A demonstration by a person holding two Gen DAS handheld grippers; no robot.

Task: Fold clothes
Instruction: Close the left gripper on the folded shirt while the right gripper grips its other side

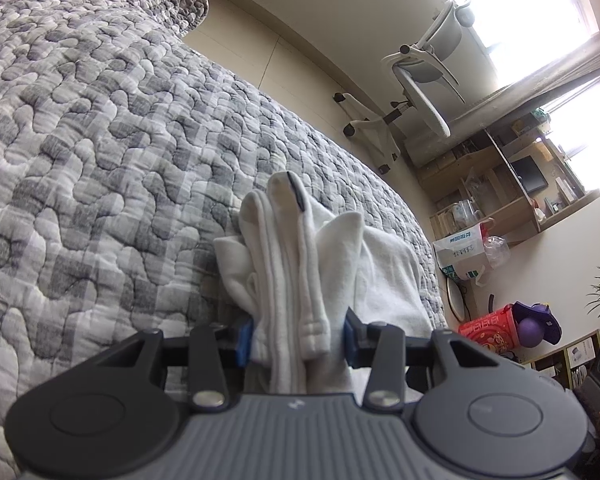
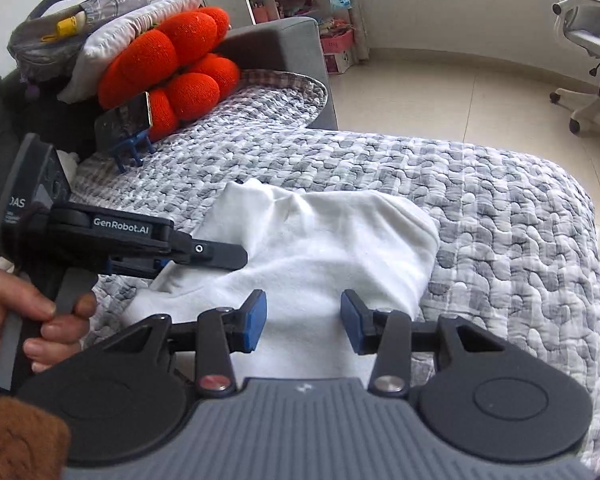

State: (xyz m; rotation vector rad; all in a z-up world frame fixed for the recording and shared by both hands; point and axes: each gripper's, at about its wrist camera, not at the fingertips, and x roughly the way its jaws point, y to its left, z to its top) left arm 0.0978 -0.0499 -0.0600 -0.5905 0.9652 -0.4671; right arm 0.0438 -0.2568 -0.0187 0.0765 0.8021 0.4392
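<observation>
A white garment (image 2: 332,248) lies on the grey quilted bedspread (image 2: 500,220), partly folded over itself. In the left wrist view a thick bunch of its fabric (image 1: 284,248) stands up between the blue pads (image 1: 246,340), and my left gripper (image 1: 298,338) is shut on that bunch. In the right wrist view, the left gripper (image 2: 220,258) reaches in sideways at the garment's left edge, held by a person's hand (image 2: 40,320). My right gripper (image 2: 304,326) hovers over the garment's near part, open, with nothing pinched between its fingers.
A red-orange cushion (image 2: 180,64), a phone on a blue stand (image 2: 124,124) and a grey bag (image 2: 80,20) sit at the bed's far left. The bed's edge drops to tiled floor on the right. A white office chair (image 1: 424,64) stands beyond it.
</observation>
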